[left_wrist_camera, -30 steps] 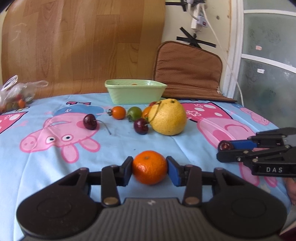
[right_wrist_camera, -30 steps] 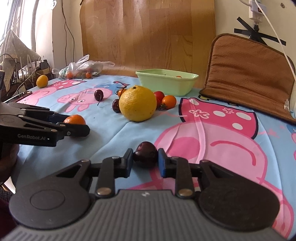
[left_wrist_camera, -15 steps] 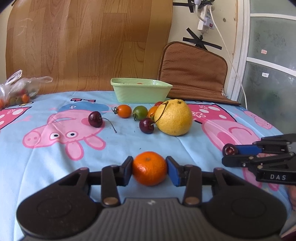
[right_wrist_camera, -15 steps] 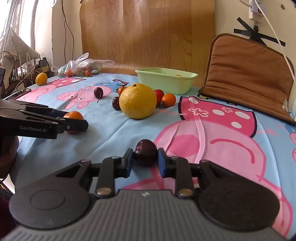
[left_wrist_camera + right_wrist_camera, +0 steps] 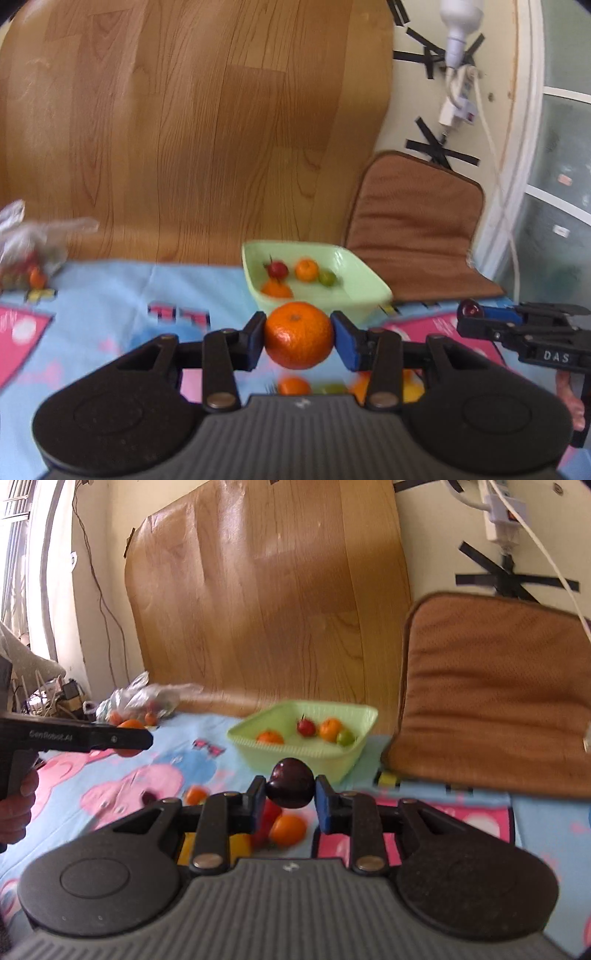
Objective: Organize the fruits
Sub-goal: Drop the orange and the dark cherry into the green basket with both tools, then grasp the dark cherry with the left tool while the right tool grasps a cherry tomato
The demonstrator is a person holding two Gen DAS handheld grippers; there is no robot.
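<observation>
My left gripper point(image 5: 298, 338) is shut on an orange mandarin point(image 5: 299, 335) and holds it in the air just short of the light green basket point(image 5: 373, 295). My right gripper point(image 5: 290, 795) is shut on a dark red cherry point(image 5: 290, 788), also raised, in front of the same basket point(image 5: 332, 755). The basket holds several small fruits, red, orange and green. The right gripper shows at the right of the left wrist view point(image 5: 467, 312). The left gripper shows at the left of the right wrist view point(image 5: 129, 738).
Loose fruits lie on the blue pig-print tablecloth point(image 5: 155, 775) below the grippers, among them an orange tomato point(image 5: 288, 829). A plastic bag of fruit point(image 5: 144, 701) lies at the back left. A brown cushion point(image 5: 491, 698) leans at the back right, a wooden board point(image 5: 192, 129) behind.
Both grippers have risen off the table and moved forward toward the green basket, each still holding its fruit. The basket's inside is now in view.
</observation>
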